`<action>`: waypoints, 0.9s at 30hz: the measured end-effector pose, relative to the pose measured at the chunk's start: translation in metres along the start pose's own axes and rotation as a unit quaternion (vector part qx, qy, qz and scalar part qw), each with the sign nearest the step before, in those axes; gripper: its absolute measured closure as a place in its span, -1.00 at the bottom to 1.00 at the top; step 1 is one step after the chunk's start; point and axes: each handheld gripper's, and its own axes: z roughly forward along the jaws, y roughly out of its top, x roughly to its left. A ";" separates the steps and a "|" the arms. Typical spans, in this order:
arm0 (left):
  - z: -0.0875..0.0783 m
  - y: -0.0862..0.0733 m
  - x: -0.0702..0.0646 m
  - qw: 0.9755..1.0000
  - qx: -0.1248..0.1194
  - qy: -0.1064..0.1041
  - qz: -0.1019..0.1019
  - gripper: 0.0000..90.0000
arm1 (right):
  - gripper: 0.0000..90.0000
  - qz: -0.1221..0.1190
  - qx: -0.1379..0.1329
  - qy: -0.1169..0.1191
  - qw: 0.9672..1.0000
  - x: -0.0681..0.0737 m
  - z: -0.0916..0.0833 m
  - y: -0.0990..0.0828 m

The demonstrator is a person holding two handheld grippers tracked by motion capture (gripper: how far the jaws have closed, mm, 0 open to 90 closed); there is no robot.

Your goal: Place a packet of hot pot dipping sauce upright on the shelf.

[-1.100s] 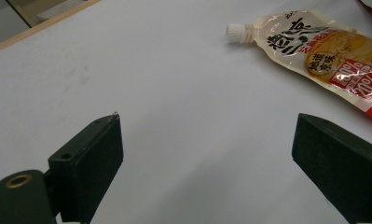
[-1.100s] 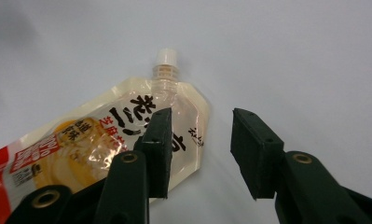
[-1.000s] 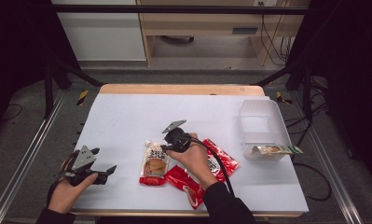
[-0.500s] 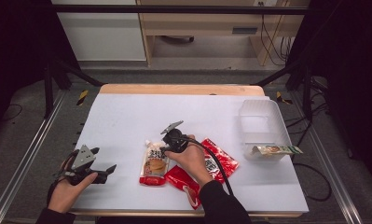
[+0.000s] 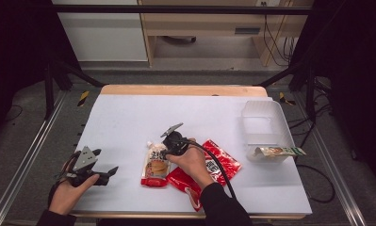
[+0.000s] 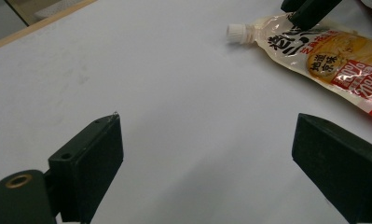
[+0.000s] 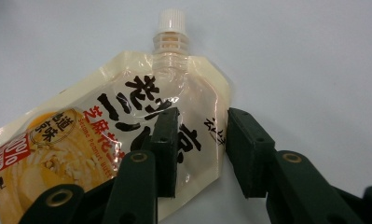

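Observation:
A cream spouted sauce pouch [image 5: 155, 165] with a white cap lies flat on the white table [image 5: 129, 117], cap pointing away from the person. My right gripper [image 5: 165, 149] is down on its upper corner. In the right gripper view the pouch [image 7: 81, 149] has its corner strip between the jaws of my right gripper [image 7: 202, 149]. One jaw rests over the print and the other stands just off the pouch's edge. These jaws have just been closing but do not pinch the pouch. My left gripper [image 5: 111, 173] [image 6: 207, 158] is held wide open over bare table, left of the pouch [image 6: 333, 51].
Two red snack packets [image 5: 223, 162] [image 5: 183, 181] lie under and beside the right hand. A clear plastic bin [image 5: 263, 127] stands at the table's right, and a green-and-white packet [image 5: 277, 151] rests across its near rim.
The right gripper has edged slightly down toward the pouch's spout end. The left hand and its gripper have stayed where they were.

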 end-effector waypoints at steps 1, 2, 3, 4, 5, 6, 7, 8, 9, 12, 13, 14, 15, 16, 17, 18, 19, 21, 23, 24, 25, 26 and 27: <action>0.000 0.000 0.000 1.000 0.001 0.000 0.001 -0.81 | 0.51 -0.002 0.001 -0.004 1.000 0.001 0.000 0.000; 0.000 0.000 0.000 1.000 0.001 -0.001 0.001 -0.81 | 0.54 -0.005 0.001 -0.005 1.000 0.002 -0.001 0.000; 0.000 0.000 0.000 1.000 0.001 0.000 0.001 -0.81 | 0.55 -0.007 0.000 -0.006 1.000 0.002 0.000 0.000; 0.000 0.000 0.000 1.000 0.002 0.000 0.002 -0.81 | 0.59 -0.007 0.003 -0.009 1.000 0.003 -0.001 0.000; 0.000 0.000 0.000 1.000 0.002 0.000 0.002 -0.81 | 0.63 -0.008 0.003 -0.010 1.000 0.003 -0.001 0.000; 0.000 0.000 0.000 1.000 0.002 0.000 0.002 -0.81 | 0.67 -0.009 0.002 -0.009 1.000 0.003 -0.001 0.000; 0.000 0.000 0.000 1.000 0.002 0.000 0.002 -0.81 | 0.73 -0.013 0.002 -0.008 1.000 0.004 -0.001 0.000; 0.000 0.000 0.000 1.000 0.002 0.000 0.002 -0.81 | 0.78 -0.015 0.002 -0.007 1.000 0.004 -0.002 0.000; 0.001 0.000 0.000 1.000 0.002 -0.001 0.002 -0.81 | 0.81 -0.016 0.002 -0.007 1.000 0.005 -0.002 0.000; 0.001 0.000 0.000 1.000 0.003 0.000 0.002 -0.81 | 0.87 -0.024 0.007 -0.008 1.000 0.006 -0.002 0.001; 0.001 0.000 0.000 1.000 0.003 0.000 0.002 -0.81 | 0.91 -0.026 0.007 -0.007 1.000 0.007 -0.002 0.002; 0.001 0.000 0.000 1.000 0.003 -0.001 0.002 -0.81 | 0.94 -0.027 0.007 -0.006 1.000 0.007 -0.002 0.002; 0.001 0.000 0.000 1.000 0.003 -0.001 0.002 -0.81 | 0.95 -0.032 0.008 -0.007 0.999 0.008 -0.003 0.002; 0.001 0.000 0.000 1.000 0.003 -0.001 0.002 -0.81 | 0.96 -0.037 0.008 -0.009 0.999 0.010 -0.003 0.003; 0.001 0.000 0.000 1.000 0.003 -0.001 0.002 -0.81 | 0.97 -0.040 0.008 -0.010 0.999 0.011 -0.004 0.004; 0.000 0.000 0.000 1.000 0.003 -0.001 0.002 -0.81 | 0.97 -0.044 0.008 -0.010 0.999 0.011 -0.005 0.005; 0.000 0.000 0.000 1.000 0.003 -0.001 0.001 -0.81 | 0.97 -0.046 0.007 -0.011 0.999 0.012 -0.007 0.006; 0.000 0.000 0.000 1.000 0.003 -0.002 0.001 -0.81 | 0.98 -0.048 0.004 -0.011 0.999 0.012 -0.009 0.007; 0.000 0.001 -0.001 1.000 0.001 -0.004 -0.001 -0.81 | 0.98 -0.051 -0.003 -0.009 0.999 0.013 -0.012 0.009; 0.001 0.001 -0.001 1.000 0.001 -0.006 -0.002 -0.81 | 0.98 -0.054 -0.007 -0.008 0.998 0.014 -0.014 0.010; 0.001 0.001 -0.001 1.000 0.000 -0.008 -0.002 -0.80 | 0.98 -0.056 -0.011 -0.008 0.998 0.015 -0.016 0.010; 0.001 0.002 -0.001 1.000 0.000 -0.010 -0.002 -0.79 | 0.98 -0.058 -0.013 -0.009 0.998 0.016 -0.018 0.011; 0.002 0.002 -0.001 1.000 -0.001 -0.012 -0.005 -0.79 | 0.98 -0.062 -0.015 -0.008 0.998 0.016 -0.020 0.012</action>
